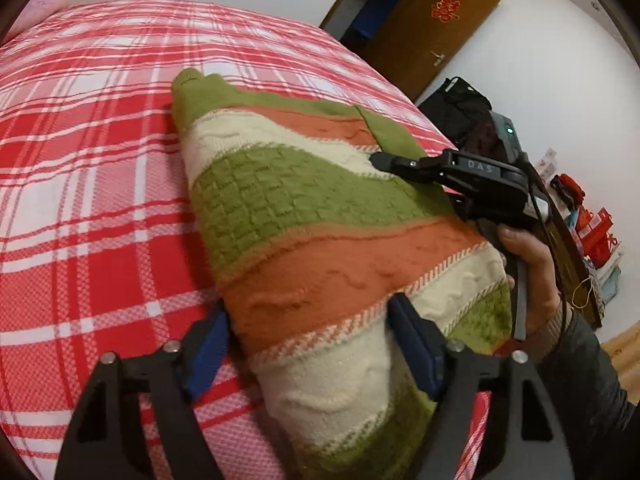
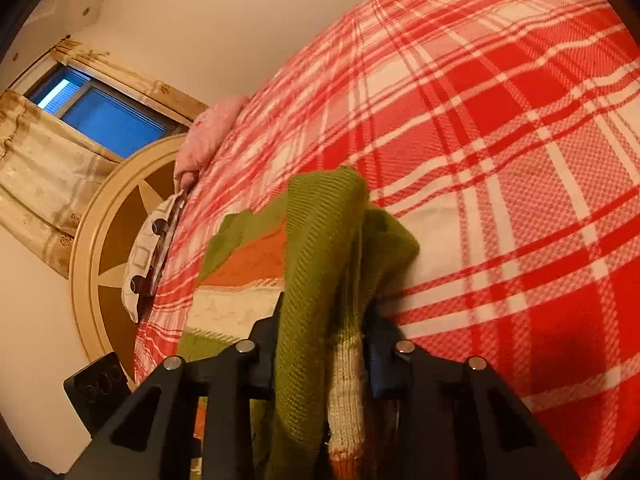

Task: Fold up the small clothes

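A knitted sweater [image 1: 304, 208] in green, orange and cream bands lies folded lengthwise on the red plaid bed [image 1: 100, 184]. My left gripper [image 1: 310, 344] is at its near end. One blue pad [image 1: 208, 352] is against the left edge, the other [image 1: 412, 344] presses into the knit, and a raised ridge of cloth is caught between them. A hand [image 1: 528, 264] holds my right gripper [image 1: 384, 160] at the sweater's right edge. In the right wrist view, that gripper [image 2: 326, 324] is shut on a bunched green fold of the sweater [image 2: 320, 264], which hides the pads.
The bed [image 2: 500, 160] spreads wide around the sweater. A round headboard [image 2: 112, 248], a patterned pillow [image 2: 152, 252] and a pink pillow [image 2: 212, 132] are at its head, below a window [image 2: 100, 116]. Beyond the bed's right edge are a brown door [image 1: 420, 28], a black bag [image 1: 456, 108] and red bags [image 1: 592, 220].
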`<state>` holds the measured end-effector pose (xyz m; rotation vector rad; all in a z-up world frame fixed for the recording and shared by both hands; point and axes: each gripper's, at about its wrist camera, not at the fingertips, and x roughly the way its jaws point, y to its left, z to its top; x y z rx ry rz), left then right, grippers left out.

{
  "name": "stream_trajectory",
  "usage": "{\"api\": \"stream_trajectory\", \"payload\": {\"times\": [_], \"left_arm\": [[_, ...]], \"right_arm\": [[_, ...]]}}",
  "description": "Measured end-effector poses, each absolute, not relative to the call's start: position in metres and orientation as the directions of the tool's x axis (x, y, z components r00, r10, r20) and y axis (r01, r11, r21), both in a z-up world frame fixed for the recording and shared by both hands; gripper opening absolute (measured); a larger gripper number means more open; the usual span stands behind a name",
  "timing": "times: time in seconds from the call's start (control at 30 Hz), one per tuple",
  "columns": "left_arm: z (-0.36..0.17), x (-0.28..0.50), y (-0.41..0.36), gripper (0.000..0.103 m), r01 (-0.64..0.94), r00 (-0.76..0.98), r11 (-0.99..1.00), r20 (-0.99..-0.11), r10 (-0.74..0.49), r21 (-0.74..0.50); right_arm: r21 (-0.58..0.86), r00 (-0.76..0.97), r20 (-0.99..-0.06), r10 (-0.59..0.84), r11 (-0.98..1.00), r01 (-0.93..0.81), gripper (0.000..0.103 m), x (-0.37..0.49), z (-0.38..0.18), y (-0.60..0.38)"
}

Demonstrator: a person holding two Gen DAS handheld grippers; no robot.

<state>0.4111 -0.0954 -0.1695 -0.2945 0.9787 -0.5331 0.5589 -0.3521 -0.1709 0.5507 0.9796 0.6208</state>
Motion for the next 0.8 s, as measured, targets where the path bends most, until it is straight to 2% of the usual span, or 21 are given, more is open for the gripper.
{"api": "stream_trajectory", "payload": {"times": [0.03,0.1,0.2,0.6,0.8], "left_arm": [[-0.168,0.411,-0.095,0.064,0.296,0.444,0.834,-0.706,-0.552,-0.466],[-0.161,0.407,-0.091,0.044,0.3,0.455,0.833,-0.697,-0.554,-0.465],[-0.154,0.398,-0.084,0.036,0.304,0.472,0.838,-0.692,-0.546,-0.454],[-0.116,0.34,-0.027,0.033,0.267,0.574,0.869,-0.656,-0.49,-0.416],[-0.101,0.296,0.021,0.033,0.202,0.637,0.909,-0.656,-0.405,-0.365]], "right_arm": [[0.668,0.429,-0.579,0.693,0.705,-0.237,0.03,0.555,-0.167,-0.351],[0.67,0.454,-0.557,0.695,0.699,-0.248,0.029,0.546,-0.159,-0.35],[0.661,0.483,-0.532,0.695,0.698,-0.276,0.028,0.53,-0.14,-0.341],[0.645,0.46,-0.494,0.738,0.666,-0.375,0.028,0.483,-0.097,-0.274],[0.667,0.378,-0.464,0.801,0.597,-0.446,0.028,0.467,-0.092,-0.203]]}}
